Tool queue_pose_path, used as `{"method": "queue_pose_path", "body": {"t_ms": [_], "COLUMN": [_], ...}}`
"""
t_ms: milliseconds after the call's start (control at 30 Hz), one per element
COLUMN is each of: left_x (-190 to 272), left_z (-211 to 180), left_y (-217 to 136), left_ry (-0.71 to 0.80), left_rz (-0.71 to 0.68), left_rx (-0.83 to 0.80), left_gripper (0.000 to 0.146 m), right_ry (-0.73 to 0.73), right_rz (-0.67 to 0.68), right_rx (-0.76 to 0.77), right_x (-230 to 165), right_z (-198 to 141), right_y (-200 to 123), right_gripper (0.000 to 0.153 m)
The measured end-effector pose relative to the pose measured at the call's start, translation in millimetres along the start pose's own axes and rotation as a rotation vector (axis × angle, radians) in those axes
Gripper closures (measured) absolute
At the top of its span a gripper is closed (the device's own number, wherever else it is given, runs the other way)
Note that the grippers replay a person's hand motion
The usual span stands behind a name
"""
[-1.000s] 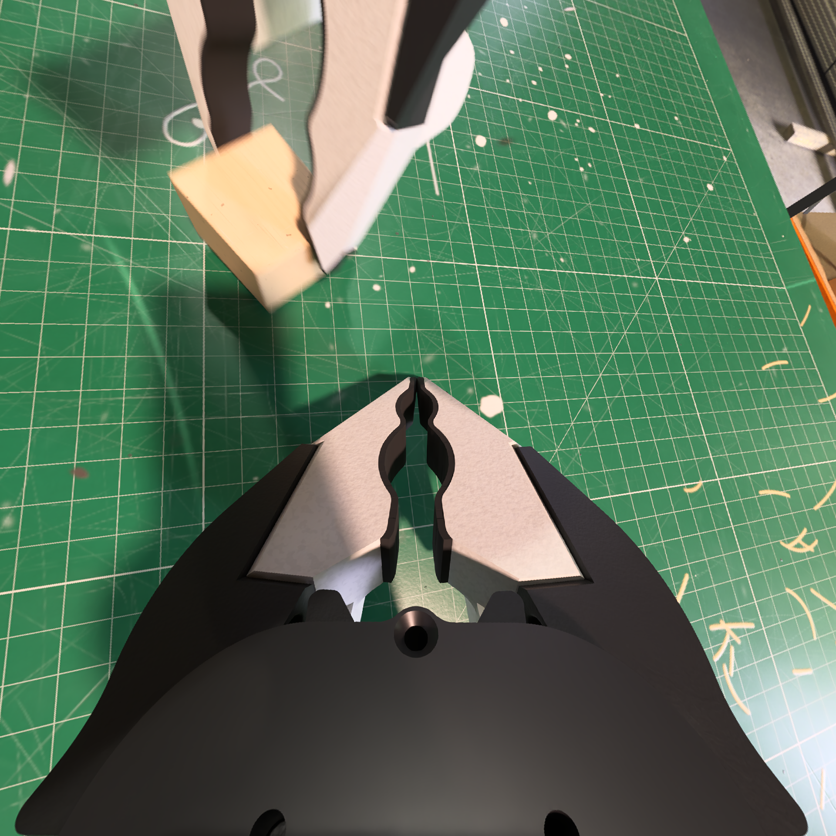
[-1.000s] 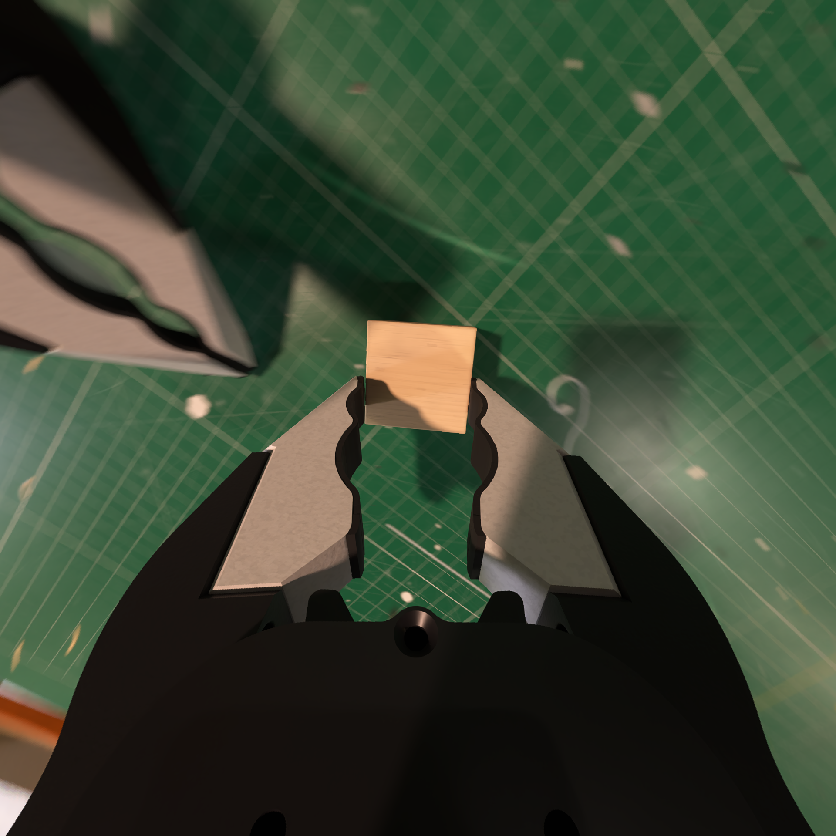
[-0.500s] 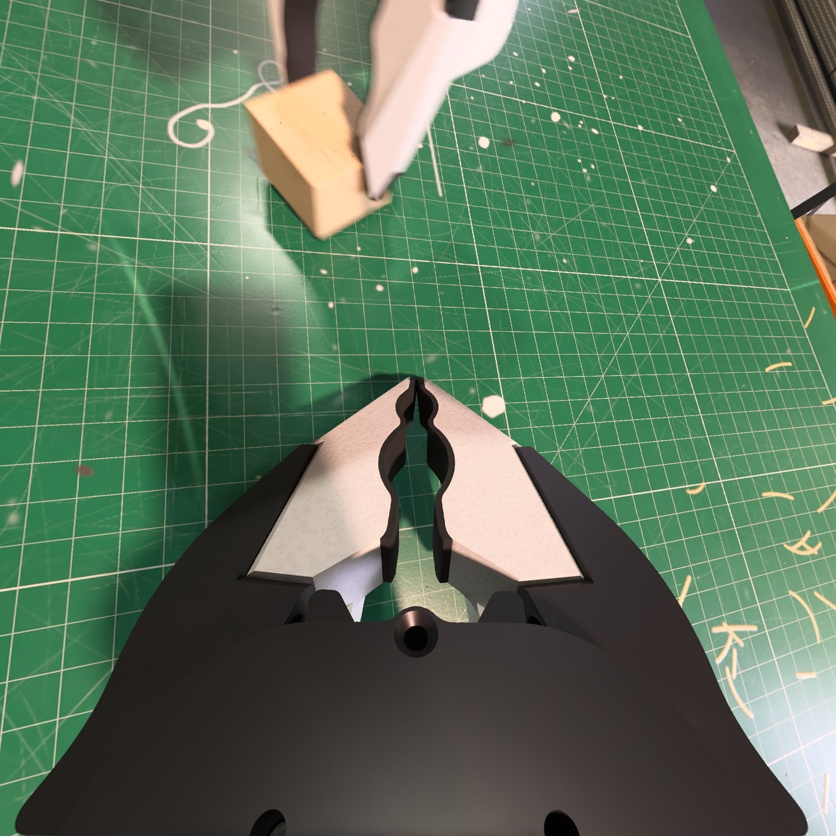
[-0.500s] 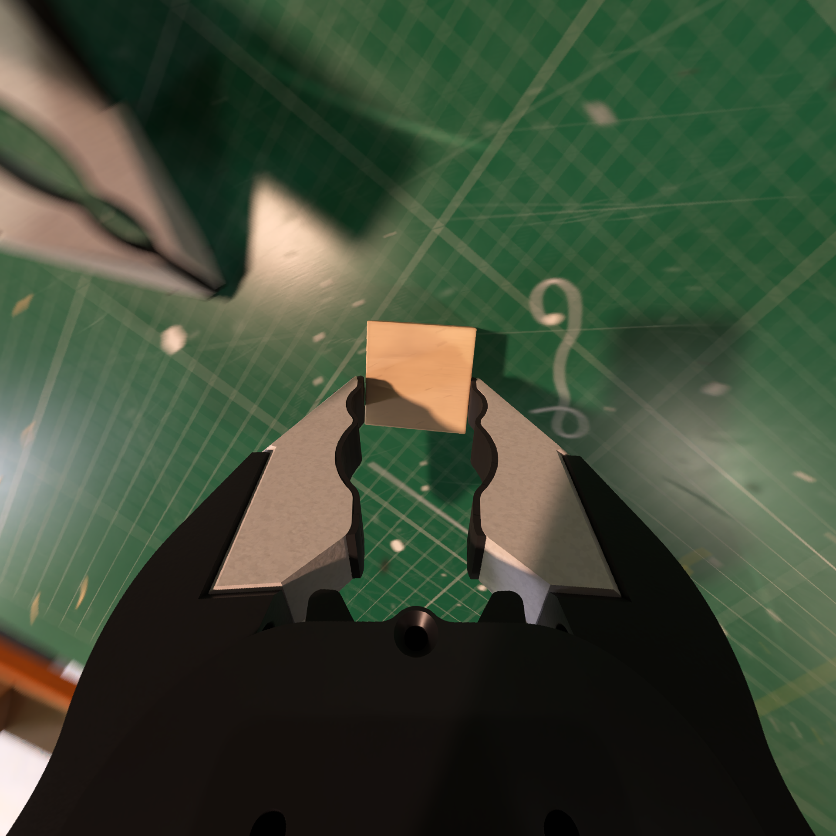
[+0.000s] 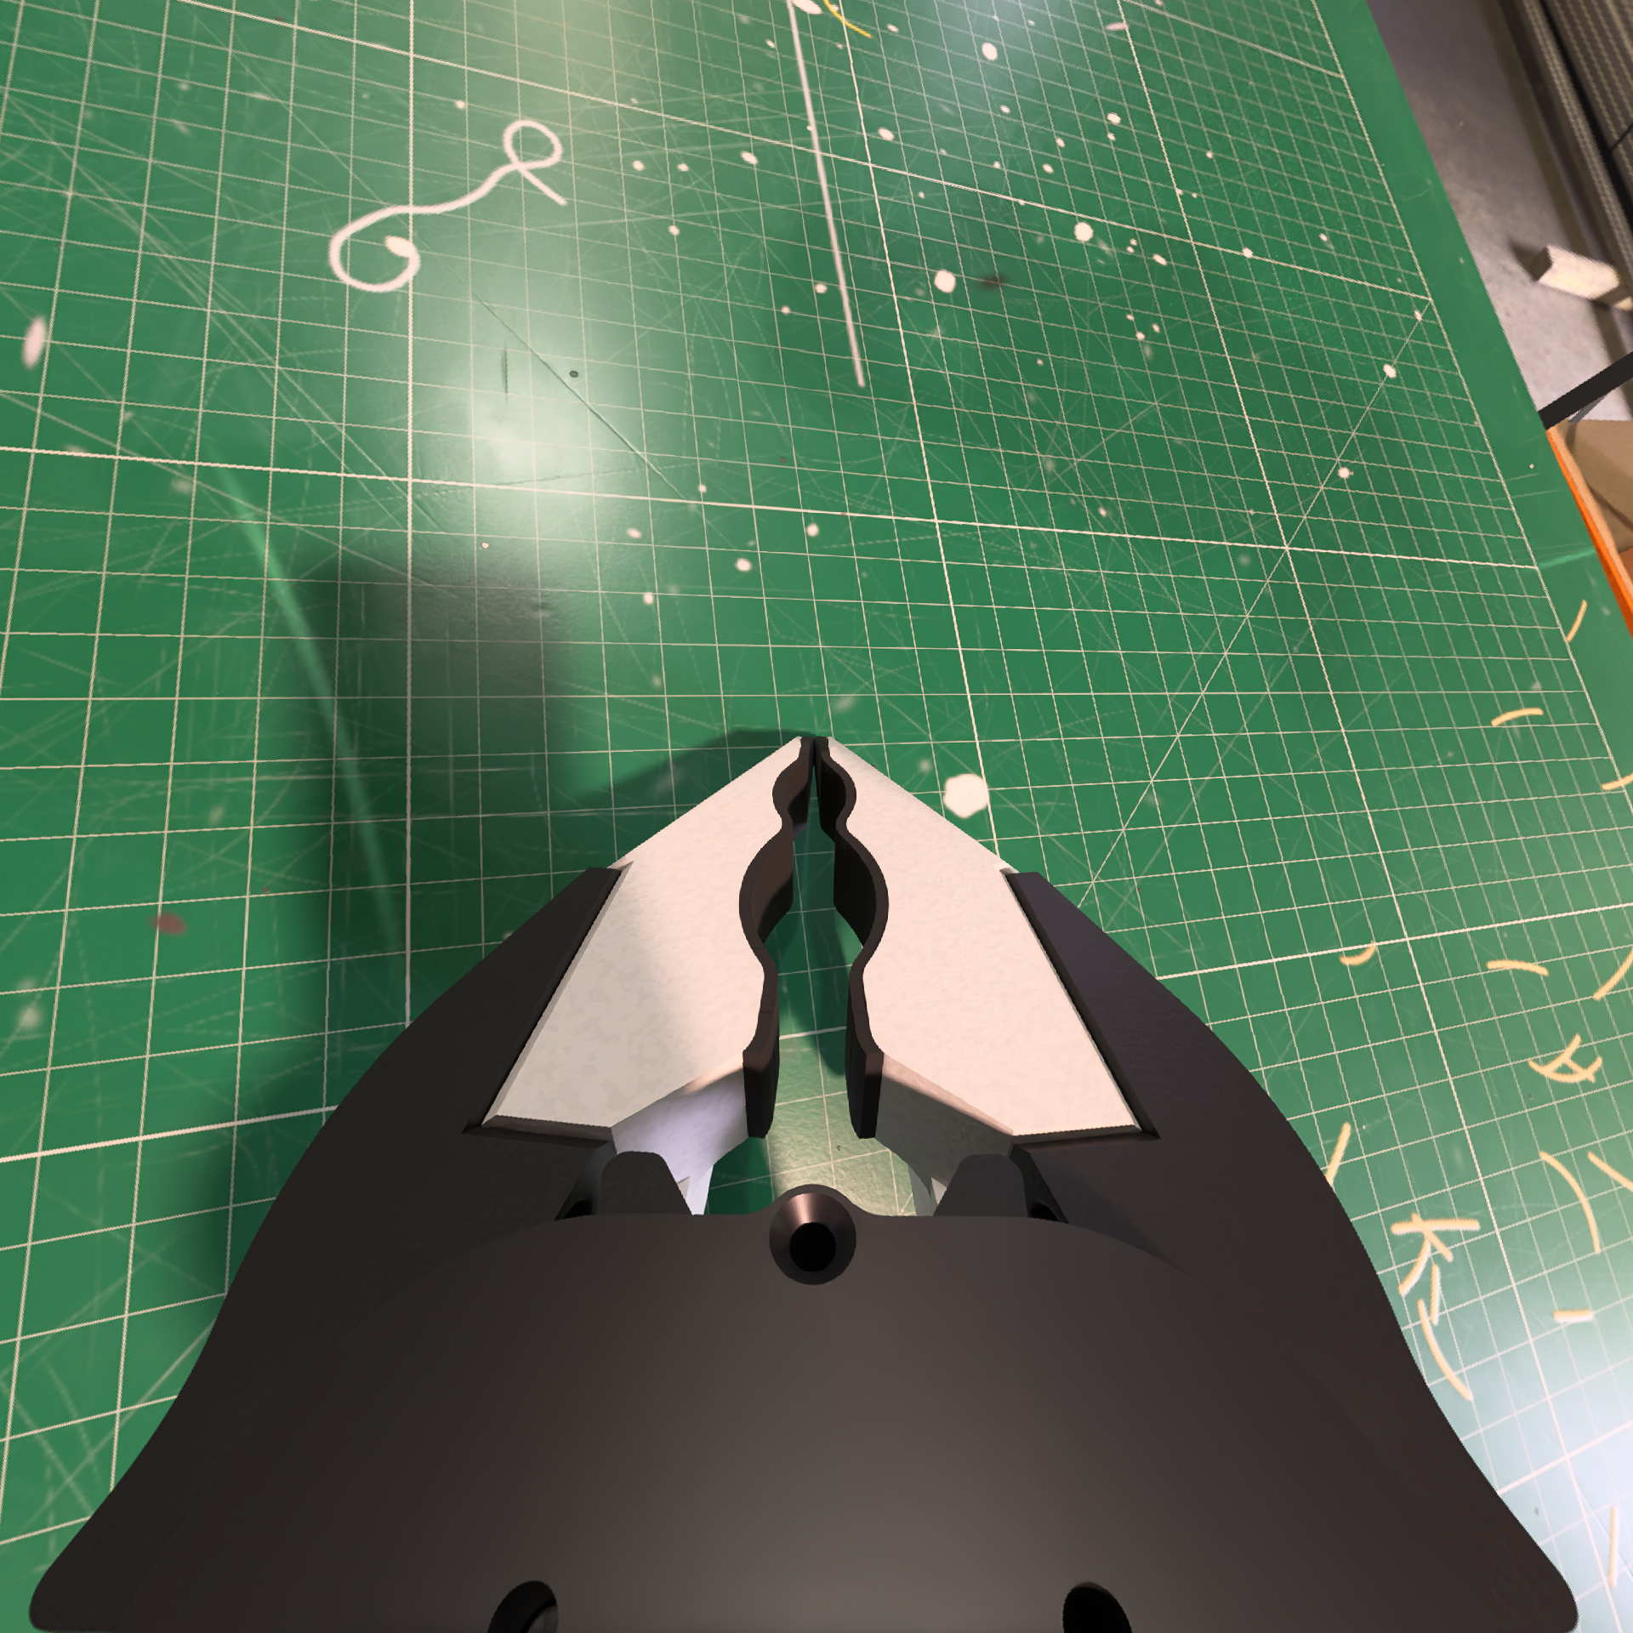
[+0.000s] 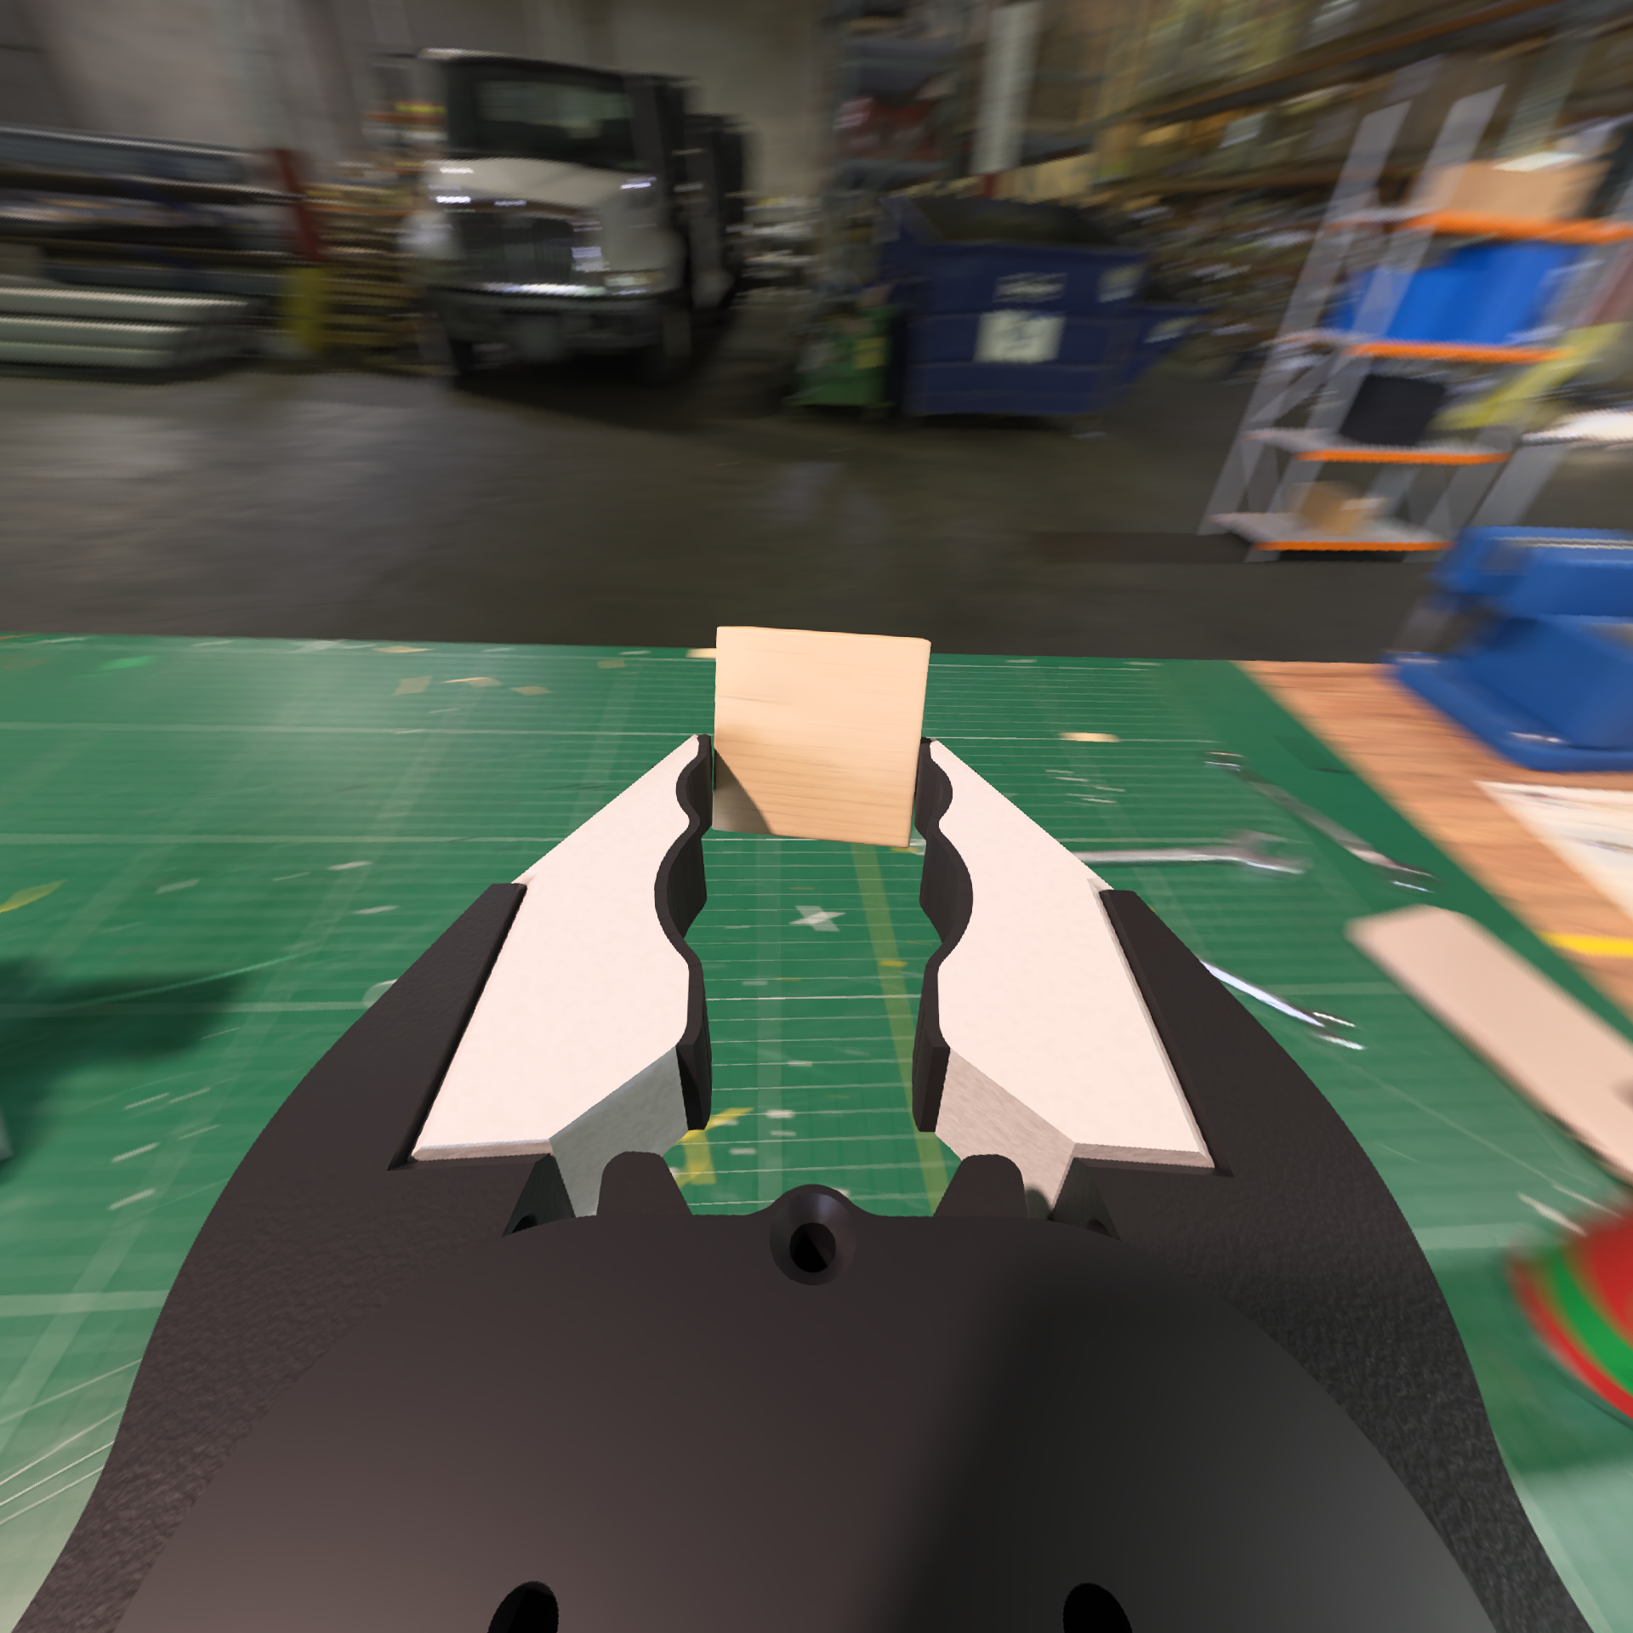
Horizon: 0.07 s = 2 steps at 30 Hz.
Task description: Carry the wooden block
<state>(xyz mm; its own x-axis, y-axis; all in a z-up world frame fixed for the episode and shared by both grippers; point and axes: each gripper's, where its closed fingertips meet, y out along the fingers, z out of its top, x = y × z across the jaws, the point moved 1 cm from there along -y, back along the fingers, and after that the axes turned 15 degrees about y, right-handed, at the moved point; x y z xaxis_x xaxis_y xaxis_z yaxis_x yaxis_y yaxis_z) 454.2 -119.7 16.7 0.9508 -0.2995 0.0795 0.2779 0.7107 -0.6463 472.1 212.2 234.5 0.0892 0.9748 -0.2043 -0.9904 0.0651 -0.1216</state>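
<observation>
In the right wrist view, my right gripper [image 6: 815,760] is shut on the pale wooden block [image 6: 817,729], pinched between its two fingertips and held above the green cutting mat [image 6: 265,795]. This view now looks level across the mat toward a blurred warehouse. In the left wrist view, my left gripper [image 5: 813,742] is shut and empty, low over the green cutting mat [image 5: 1060,530]. Neither the block nor the right gripper shows in the left wrist view.
In the right wrist view, a flat wooden strip [image 6: 1502,1016], a wrench [image 6: 1184,853], a blue vise [image 6: 1546,654] and a red and green object [image 6: 1591,1308] lie to the right. In the left wrist view, the mat's right edge [image 5: 1502,353] runs beside a small wood scrap [image 5: 1582,269].
The right gripper has carried the block out of the left wrist view and tilted up from facing the mat to facing level. The left gripper has not moved.
</observation>
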Motion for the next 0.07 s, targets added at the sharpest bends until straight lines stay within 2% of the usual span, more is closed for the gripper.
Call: {"method": "queue_pose_path", "body": {"t_ms": [67], "left_x": [0], "left_z": [0], "left_y": [0], "left_ry": [0.000], "left_rz": [0.001], "left_rx": [0.001], "left_gripper": [0.146], "right_ry": [-0.026], "right_rz": [-0.161], "right_rx": [0.049], "right_x": [47], "right_z": [6], "right_y": [-8], "right_gripper": [0.107]}}
